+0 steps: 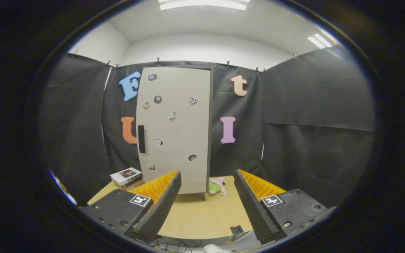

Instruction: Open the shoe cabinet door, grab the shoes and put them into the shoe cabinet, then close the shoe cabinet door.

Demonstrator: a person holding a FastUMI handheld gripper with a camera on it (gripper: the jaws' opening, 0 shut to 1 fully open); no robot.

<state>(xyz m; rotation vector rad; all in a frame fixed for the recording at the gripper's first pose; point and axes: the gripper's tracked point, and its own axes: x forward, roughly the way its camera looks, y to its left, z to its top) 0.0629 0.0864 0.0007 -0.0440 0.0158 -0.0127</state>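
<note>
A pale wooden tabletop (202, 218) stands inside a booth with black cloth walls, under a white ceiling with strip lights. At the back of the tabletop stands the shoe cabinet (174, 130), upright, its light door (179, 119) closed and dotted with small stickers, a dark handle (141, 139) on the door's left edge. A stack of books (126, 176) lies just left of the cabinet's foot. A small pink and green shoe (217, 186) lies beside the cabinet's right bottom corner, beyond the fingers. The tool (207, 182) hangs released, fingers spread wide with nothing between them, well short of the cabinet
</note>
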